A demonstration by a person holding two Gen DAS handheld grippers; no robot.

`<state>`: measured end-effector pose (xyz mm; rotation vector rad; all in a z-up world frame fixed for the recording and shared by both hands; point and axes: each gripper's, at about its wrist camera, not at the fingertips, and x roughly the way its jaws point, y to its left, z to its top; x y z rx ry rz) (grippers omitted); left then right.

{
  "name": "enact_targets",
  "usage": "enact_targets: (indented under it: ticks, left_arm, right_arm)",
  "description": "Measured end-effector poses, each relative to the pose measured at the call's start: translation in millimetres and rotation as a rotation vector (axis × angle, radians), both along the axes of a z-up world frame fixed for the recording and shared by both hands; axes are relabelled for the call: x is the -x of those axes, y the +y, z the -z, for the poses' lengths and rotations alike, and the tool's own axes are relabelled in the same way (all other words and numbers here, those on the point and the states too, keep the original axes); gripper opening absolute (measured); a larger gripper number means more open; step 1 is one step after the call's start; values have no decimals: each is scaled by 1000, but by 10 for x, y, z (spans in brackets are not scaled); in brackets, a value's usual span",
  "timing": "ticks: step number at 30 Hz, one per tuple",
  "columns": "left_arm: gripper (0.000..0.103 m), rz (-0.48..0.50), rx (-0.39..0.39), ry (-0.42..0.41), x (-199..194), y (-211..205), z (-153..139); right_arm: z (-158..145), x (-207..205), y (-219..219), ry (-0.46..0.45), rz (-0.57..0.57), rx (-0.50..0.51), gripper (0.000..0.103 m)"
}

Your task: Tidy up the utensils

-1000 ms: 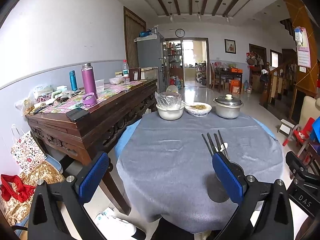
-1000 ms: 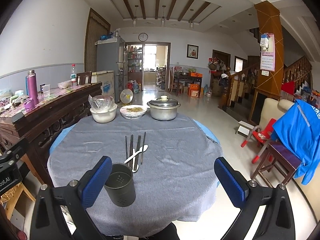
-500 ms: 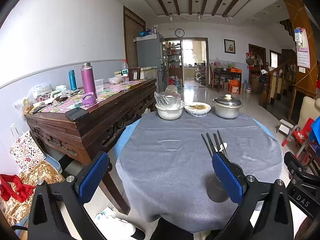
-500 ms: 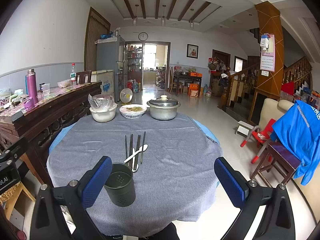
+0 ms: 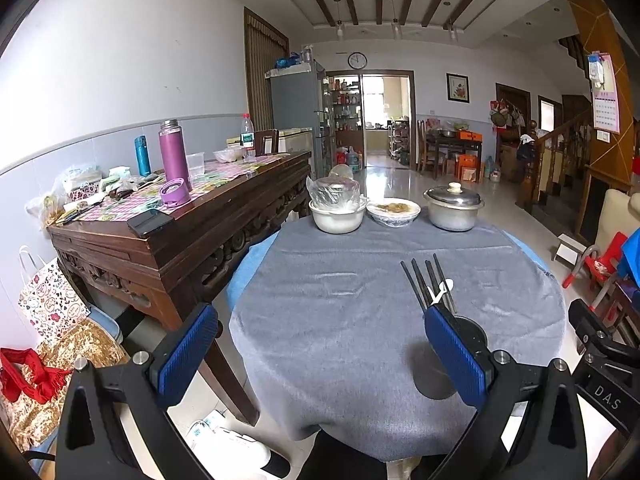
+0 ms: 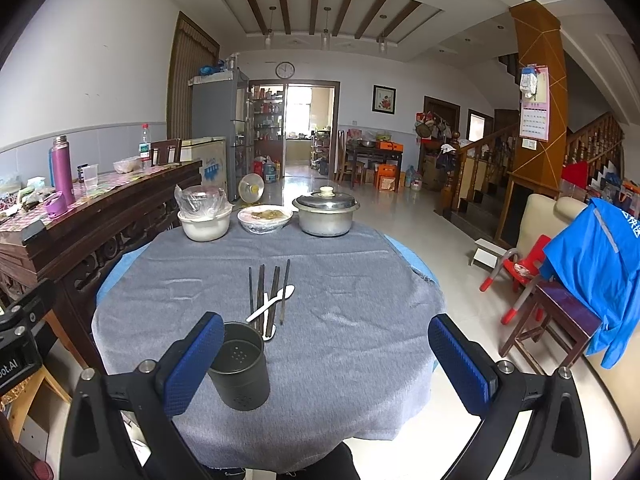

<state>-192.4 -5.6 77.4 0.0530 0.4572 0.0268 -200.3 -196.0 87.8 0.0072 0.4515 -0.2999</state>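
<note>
you are holding both the left gripper (image 5: pixel 320 354) and right gripper (image 6: pixel 326 360) spread wide and empty; chopsticks (image 6: pixel 267 294) are lying beyond the dark holder (image 6: pixel 240 366), so approach low, along their length.

Grey tablecloth (image 6: pixel 344 344); dark holder (image 6: pixel 240 368); black chopsticks (image 6: pixel 262 292); white spoons (image 6: pixel 276 300); blue-padded fingers (image 6: pixel 194 364).

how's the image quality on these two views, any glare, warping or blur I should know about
Left wrist view: strong fisheye bending of walls, dark vignette corners, bright doorway washed out, glare on the floor. Right wrist view: same warping; chopsticks and utensil holder look sharp, soft even daylight, faint shadows on the tablecloth.
</note>
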Motion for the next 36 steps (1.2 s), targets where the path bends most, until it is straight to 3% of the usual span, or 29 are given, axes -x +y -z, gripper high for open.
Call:
enact_targets:
  ticks: [8,15,20,25,29,32,34,36]
  left_arm:
    - [103,16,2,20,-46,-8,17]
    - [103,28,22,67,-358,-7,9]
    - [103,45,29,150,-855,8,128]
    - [103,76,54,269,-1397,4,402]
    - [102,115,104,376,-1894,-31,694]
    - [95,127,147,428,-2185,-33,873]
    - [85,138,167,455,-2327,-47,960]
    - [67,146,177,498,-2530,-78,1088]
  right_arm:
    - [15,-14,-22,8,3,-5,103]
    - [44,-209,-242,43,-7,-72,103]
    - [113,-602,-701,92,-78,-235,103]
    - [402,-1264,-1169,188,-149,-438,102]
    - [757,-1958,-1353,311,-207,-571,87]
    - [984,-2437,-1405,363,-244,-662,82]
    - [1091,-2745,-1375,381,-251,-663,81]
    - [1199,-3016,-1353,398,-263,-670,77]
